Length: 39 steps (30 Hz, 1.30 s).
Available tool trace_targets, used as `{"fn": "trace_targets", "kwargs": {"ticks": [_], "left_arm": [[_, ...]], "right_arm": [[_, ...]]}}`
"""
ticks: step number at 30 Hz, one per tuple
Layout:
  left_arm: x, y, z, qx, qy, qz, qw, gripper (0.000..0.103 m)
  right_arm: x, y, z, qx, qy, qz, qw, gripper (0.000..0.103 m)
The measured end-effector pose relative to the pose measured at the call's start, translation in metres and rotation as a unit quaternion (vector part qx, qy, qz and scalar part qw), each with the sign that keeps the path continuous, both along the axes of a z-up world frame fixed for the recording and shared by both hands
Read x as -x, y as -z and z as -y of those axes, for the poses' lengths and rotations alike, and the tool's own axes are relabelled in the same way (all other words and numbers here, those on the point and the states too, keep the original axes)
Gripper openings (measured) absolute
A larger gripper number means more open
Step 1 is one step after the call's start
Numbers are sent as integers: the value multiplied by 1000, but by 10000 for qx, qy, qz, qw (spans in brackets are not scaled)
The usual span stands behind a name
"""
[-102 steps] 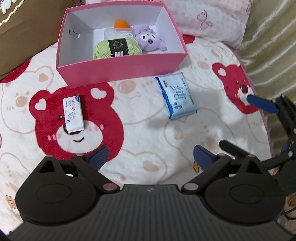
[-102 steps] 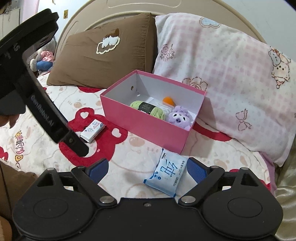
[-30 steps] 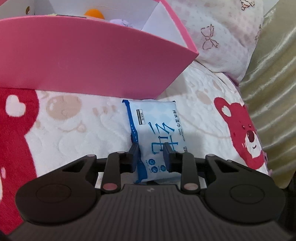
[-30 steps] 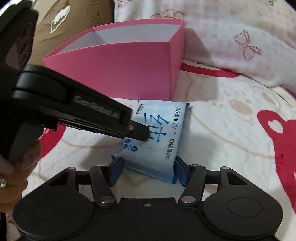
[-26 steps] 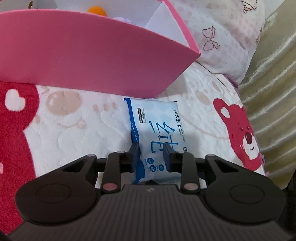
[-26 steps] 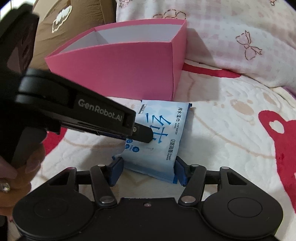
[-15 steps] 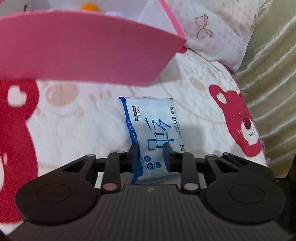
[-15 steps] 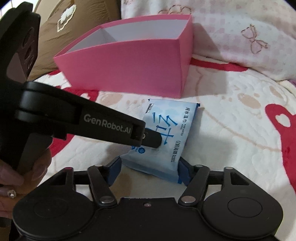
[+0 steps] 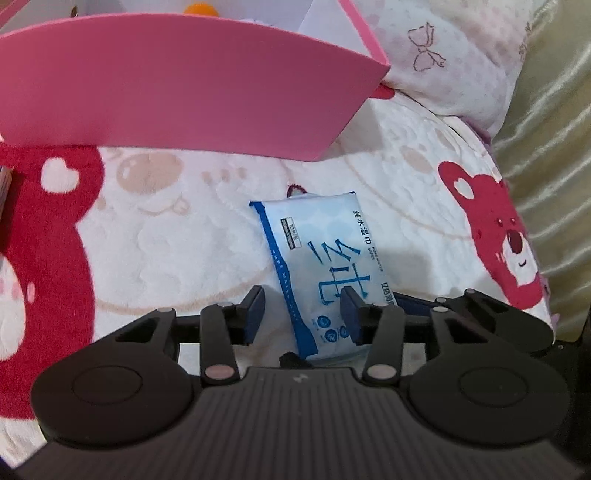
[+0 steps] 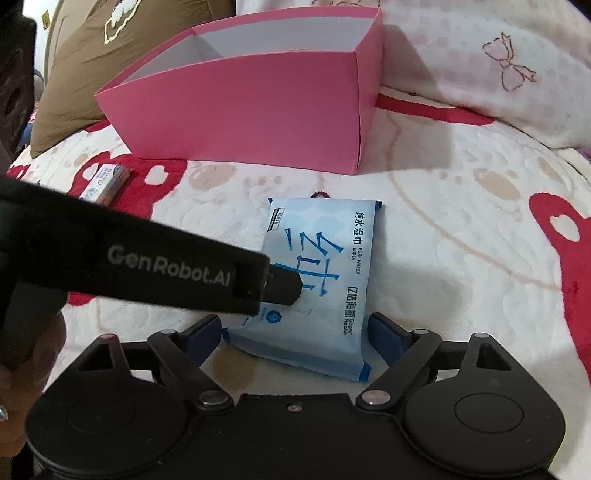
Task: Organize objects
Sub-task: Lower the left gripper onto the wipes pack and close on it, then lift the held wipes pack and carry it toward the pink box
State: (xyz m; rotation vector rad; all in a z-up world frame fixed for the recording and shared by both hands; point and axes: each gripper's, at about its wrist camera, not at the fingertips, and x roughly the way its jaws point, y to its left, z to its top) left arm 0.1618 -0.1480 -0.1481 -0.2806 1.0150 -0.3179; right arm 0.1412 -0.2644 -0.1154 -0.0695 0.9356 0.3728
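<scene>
A pale blue pack of wet wipes lies on the bear-print blanket in front of the pink box. My left gripper is over the pack's near end, jaws opening. Its left finger stands clear of the pack and its right finger lies over the top face. My right gripper straddles the pack's near end, jaws opening, with a small gap on each side. An orange object peeks from the box.
A small white carton lies on the blanket left of the box. A brown pillow and a pink-patterned pillow lie behind the box. Olive fabric borders the right. A person's hand holds the left gripper.
Both grippers' jaws have spread wider. The left gripper has let go of the wipes pack, which now lies flatter on the blanket. Both views sit slightly farther from the box.
</scene>
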Motion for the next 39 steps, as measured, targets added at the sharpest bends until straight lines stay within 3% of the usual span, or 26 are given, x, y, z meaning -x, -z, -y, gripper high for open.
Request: {"fn": "trace_targets", "kwargs": {"ticks": [1,2,5,8,17,26,31,39], "left_arm": [[1,0,0,38,-7,82,10000,37],[1,0,-1,116,-29,179,9998,26],[3,-2,3,98,4,421,9991,22],[6,-3,4,63,112,448,9989,22],[12,2,-17,877,-62,137,9960,23],[24,-6,-17,791,62,157,9967,25],[33,-21,-17,644,195,347,9971,25],[46,-40,-28,557,353,397,9970,25]], "right_arm": [[1,1,-1,-1,-10,38,10000,87],[1,1,-1,-21,-12,75,10000,83],[1,-1,1,-106,23,109,9999,71],[2,-2,2,-143,42,107,9998,70],[10,-8,-1,-268,-71,91,9996,70],[19,-14,-6,-229,-58,-37,9997,70],[28,-23,-11,-125,13,163,9998,67],[37,-39,-10,-670,268,23,9974,68]]}}
